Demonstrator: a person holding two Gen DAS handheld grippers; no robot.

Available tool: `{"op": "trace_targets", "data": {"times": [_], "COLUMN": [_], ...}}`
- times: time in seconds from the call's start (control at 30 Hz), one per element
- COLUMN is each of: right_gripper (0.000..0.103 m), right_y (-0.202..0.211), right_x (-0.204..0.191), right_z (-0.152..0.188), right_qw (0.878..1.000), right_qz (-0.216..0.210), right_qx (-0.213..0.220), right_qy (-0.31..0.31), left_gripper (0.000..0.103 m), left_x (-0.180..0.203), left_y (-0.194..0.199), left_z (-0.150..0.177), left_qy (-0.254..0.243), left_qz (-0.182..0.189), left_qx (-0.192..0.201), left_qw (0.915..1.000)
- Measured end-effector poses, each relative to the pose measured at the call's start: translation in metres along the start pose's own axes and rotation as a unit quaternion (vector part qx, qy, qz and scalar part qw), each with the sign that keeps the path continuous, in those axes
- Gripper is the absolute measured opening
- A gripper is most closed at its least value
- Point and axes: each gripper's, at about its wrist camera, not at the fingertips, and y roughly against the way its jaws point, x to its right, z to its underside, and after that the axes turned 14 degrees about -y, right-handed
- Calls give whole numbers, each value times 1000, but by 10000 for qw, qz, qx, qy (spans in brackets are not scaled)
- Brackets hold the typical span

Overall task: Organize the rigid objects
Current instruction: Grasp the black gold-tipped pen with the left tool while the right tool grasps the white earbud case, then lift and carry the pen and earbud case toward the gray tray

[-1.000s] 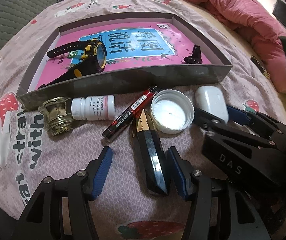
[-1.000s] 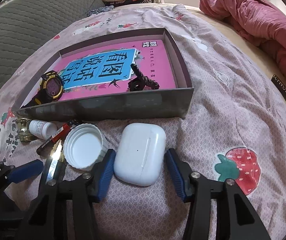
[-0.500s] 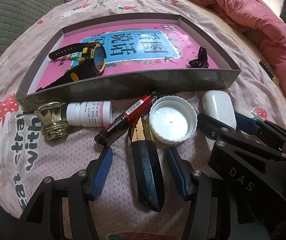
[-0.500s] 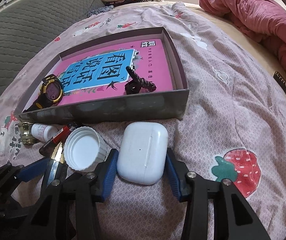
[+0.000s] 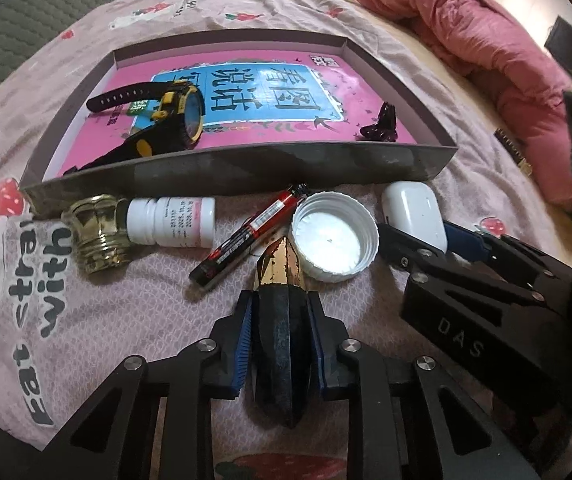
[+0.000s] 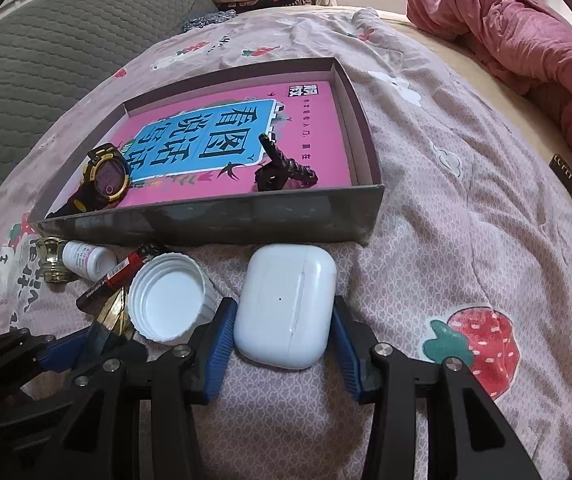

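My left gripper is shut on a dark faceted crystal with a gold tip lying on the bedspread. My right gripper is shut on a white earbuds case, which also shows in the left wrist view. Ahead lies a shallow grey box with a pink book as its floor, holding a black and yellow watch and a dark hair clip.
In front of the box lie a gold cap, a white pill bottle, a red and black lighter and a white lid. A pink quilt is piled at the right. A grey sofa back is at the left.
My left gripper's jaws have closed from wide open onto the crystal. My right gripper's jaws have closed in onto the earbuds case.
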Motion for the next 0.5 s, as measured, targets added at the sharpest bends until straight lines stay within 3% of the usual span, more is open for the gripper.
{"op": "trace_targets", "data": {"times": [0.2, 0.5], "right_gripper": [46, 46], "right_y": [2, 10], "right_x": [2, 10], "right_z": [-1, -1], "right_qw": [10000, 9991], "right_qz": [-66, -310], "right_qx": [1, -33], "right_qy": [-39, -282], "left_gripper": [25, 25], "left_x": [-8, -12], "left_y": [10, 26], "left_z": [8, 11], "left_qy": [115, 152], "left_qz": [253, 258], "left_qx": [121, 198], "left_qw": [9995, 9994]}}
